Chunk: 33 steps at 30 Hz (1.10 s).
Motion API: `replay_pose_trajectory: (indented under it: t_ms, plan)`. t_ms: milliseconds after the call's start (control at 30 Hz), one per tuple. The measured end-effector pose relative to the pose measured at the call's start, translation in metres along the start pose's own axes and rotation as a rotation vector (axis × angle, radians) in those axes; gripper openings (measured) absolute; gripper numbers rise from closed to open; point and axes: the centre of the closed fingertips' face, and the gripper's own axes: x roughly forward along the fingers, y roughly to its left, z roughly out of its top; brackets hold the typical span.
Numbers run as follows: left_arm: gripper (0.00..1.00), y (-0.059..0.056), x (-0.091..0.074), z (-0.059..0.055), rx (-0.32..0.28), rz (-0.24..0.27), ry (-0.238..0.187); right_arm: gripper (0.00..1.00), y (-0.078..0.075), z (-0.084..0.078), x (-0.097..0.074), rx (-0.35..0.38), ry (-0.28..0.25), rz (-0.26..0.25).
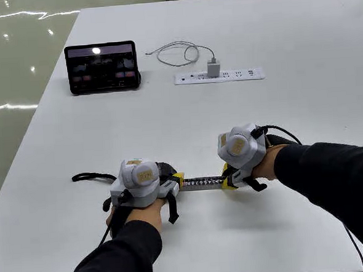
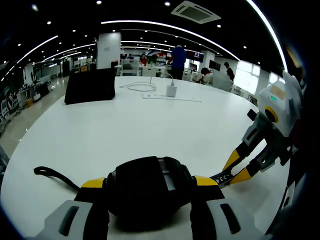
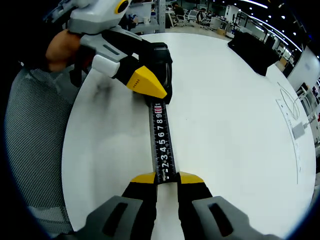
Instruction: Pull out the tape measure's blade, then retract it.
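A: So, tape measure (image 1: 169, 173): black-bodied, on the white table (image 1: 300, 55) near its front edge; the left gripper (image 2: 150, 182) has its jaws closed on it from either side.
B: Blade?
A: Blade (image 3: 161, 135) out by a short run only, printed face up; its tip is pinched between the closed jaws of the right gripper (image 3: 161, 177); the two grippers sit near each other, the blade running level between them.
B: Step, by your reading?
A: Pull-out, early; retraction not yet begun; judgement only.
B: Next move calls for?
A: Tape measure held fixed by the left gripper; right gripper drawn straight away along the blade's own line, no twist, else the blade may kink or slip from the pinch; on return, ride it back in under control; do not release it to snap.
B: Surroundings?
A: Wrist strap (image 1: 88, 176) trails left of the tape measure; tablet (image 1: 102, 67) and power strip (image 1: 220, 75) with a plugged charger (image 1: 213, 67), well apart at the far side.
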Motion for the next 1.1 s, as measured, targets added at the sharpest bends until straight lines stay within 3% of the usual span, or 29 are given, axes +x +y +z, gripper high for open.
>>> replay_pose_trajectory:
  t_ms: [1100]
  plan:
    - [0.61, 0.000, 0.000, -0.001, -0.017, -0.008, 0.011, 0.11, 0.000, 0.019, 0.011, 0.015, -0.040, 0.002]
